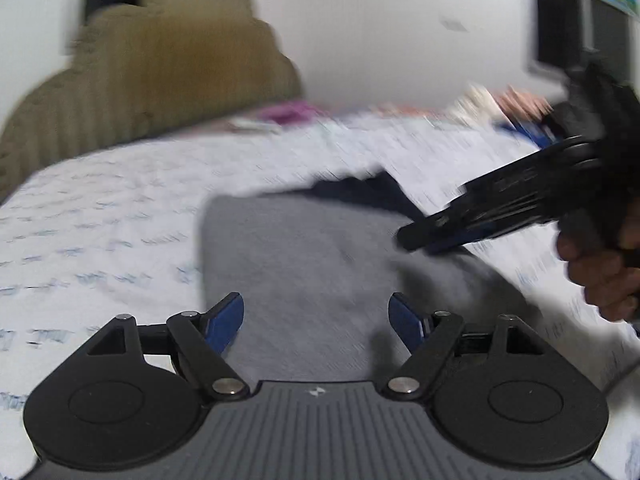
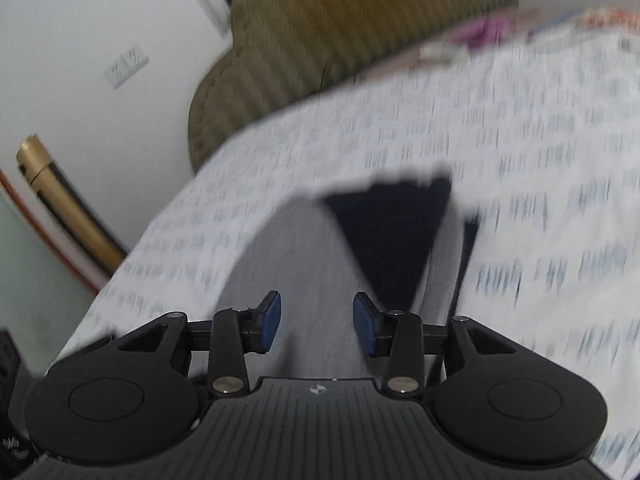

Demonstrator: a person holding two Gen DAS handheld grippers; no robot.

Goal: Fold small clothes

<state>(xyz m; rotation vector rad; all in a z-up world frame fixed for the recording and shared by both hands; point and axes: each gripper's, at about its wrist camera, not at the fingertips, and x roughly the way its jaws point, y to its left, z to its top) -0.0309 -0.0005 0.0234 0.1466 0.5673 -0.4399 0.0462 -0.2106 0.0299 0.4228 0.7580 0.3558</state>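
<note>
A grey garment (image 1: 304, 256) with dark navy parts (image 1: 376, 192) lies folded on the white patterned bedsheet (image 1: 100, 216). My left gripper (image 1: 316, 320) hovers over its near end, jaws wide open, nothing between the blue pads (image 1: 226, 320). The right gripper (image 1: 416, 240) enters the left wrist view from the right, held by a hand (image 1: 600, 276), its tips over the garment's right edge. In the right wrist view my right gripper (image 2: 317, 324) is open above the grey garment (image 2: 296, 264), with the navy part (image 2: 392, 232) ahead; nothing is between its pads. Both views are motion-blurred.
An olive ribbed cushion (image 1: 152, 68) rests at the head of the bed against a white wall (image 1: 380, 20). Coloured items (image 1: 516, 104) lie at the far edge of the bed. A gold tube (image 2: 68, 204) leans at the wall left of the bed.
</note>
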